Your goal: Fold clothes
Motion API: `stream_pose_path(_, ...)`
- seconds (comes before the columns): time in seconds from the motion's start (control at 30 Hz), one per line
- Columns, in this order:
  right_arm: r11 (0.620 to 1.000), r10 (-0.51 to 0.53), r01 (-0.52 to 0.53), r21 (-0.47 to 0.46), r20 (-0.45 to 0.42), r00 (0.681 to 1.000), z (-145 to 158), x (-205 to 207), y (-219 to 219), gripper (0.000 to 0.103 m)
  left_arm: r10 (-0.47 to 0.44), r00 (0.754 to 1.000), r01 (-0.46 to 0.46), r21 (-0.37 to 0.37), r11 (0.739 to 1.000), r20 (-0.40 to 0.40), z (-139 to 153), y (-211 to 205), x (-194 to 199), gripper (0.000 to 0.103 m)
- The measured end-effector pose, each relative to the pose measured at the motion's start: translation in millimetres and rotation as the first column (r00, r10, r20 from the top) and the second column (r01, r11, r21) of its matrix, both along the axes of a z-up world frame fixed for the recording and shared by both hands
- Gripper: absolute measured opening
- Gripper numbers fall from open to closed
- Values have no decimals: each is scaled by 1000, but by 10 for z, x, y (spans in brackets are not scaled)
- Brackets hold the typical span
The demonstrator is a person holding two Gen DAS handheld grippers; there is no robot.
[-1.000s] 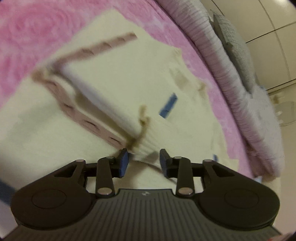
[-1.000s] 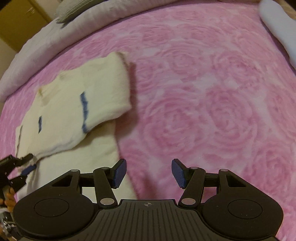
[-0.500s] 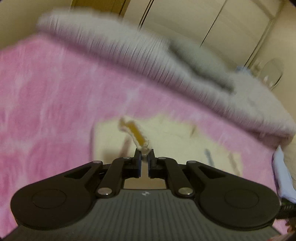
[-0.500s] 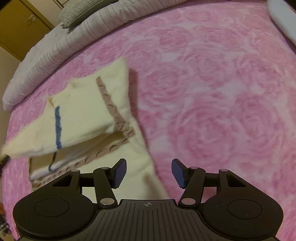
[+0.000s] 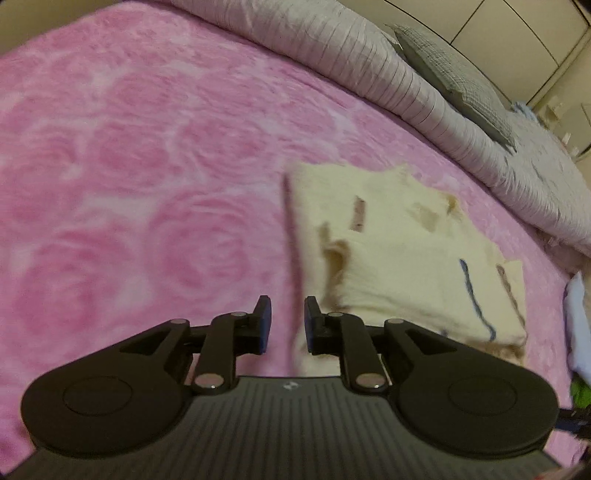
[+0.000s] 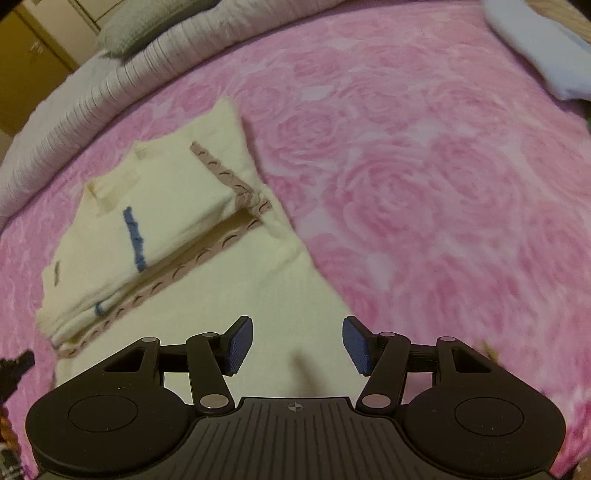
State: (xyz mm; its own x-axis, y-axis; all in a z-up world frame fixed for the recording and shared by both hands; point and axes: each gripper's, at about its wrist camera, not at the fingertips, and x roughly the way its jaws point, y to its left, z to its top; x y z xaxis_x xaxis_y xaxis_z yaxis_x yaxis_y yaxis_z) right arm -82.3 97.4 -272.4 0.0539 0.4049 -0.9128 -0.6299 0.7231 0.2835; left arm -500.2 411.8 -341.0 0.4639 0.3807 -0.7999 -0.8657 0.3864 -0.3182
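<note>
A home bedroom: a bed [image 5: 147,155] covered with a pink rose-patterned blanket [image 6: 424,177], a rolled striped grey duvet [image 5: 369,62] along its far edge with a grey pillow [image 5: 454,74] on top, and pale wardrobe doors [image 5: 498,26] behind.

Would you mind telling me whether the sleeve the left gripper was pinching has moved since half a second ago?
Yes. The sleeve has dropped from mid-air onto the cream sweater, toward the grey pillow. The left gripper is open now.

Soft cream knit garment [image 6: 177,221] lies on a plush pink fleece blanket [image 6: 424,166]; grey ribbed quilt [image 5: 369,62] upper right, matt.
</note>
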Motion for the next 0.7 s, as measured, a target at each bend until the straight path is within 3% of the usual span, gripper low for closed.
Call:
stream_pose_path(0.07,1000,-20,20,2,6,1000,90,-77,-90,58,-11,999,13,49,999,-37,93,-98,-108,20)
stream_pose_path(0.17,1000,-20,20,13,8,1000,181,-141,-183,58,46,999,-45,107,993,-3,20,-199,-275,27)
stream_pose_path(0.23,999,4,-4,33,10,1000,212,-157,-235,58,68,997,-71,144,987,24,-156,-272,-336,31)
stream_pose_path(0.37,993,92,-96,76,53,994,170,-120,-487,58,122,992,-115,195,974,-26,-629,-397,-412,32)
stream_pose_path(0.43,985,137,-145,93,81,987,136,-91,-636,58,65,998,-54,324,945,-24,-756,-557,-442,38)
stream_pose_path(0.5,989,102,-111,96,91,991,102,-91,-831,58,45,998,-25,372,928,-46,-798,-651,-429,43)
stream_pose_path(0.53,991,83,-92,98,96,992,85,-91,-929,58,25,998,-2,377,926,-56,-800,-667,-403,49)
stream_pose_path(0.6,993,45,-56,101,104,994,50,-92,-1125,58,-40,997,64,368,928,-72,-815,-668,-330,87)
stream_pose_path(0.67,994,7,-19,105,113,994,16,-93,-1321,58,-104,986,144,357,923,-129,-839,-668,-190,102)
stream_pose_path(0.7,994,-12,-1,107,117,993,-1,-93,-1419,58,-107,980,163,372,914,-166,-848,-699,-129,102)
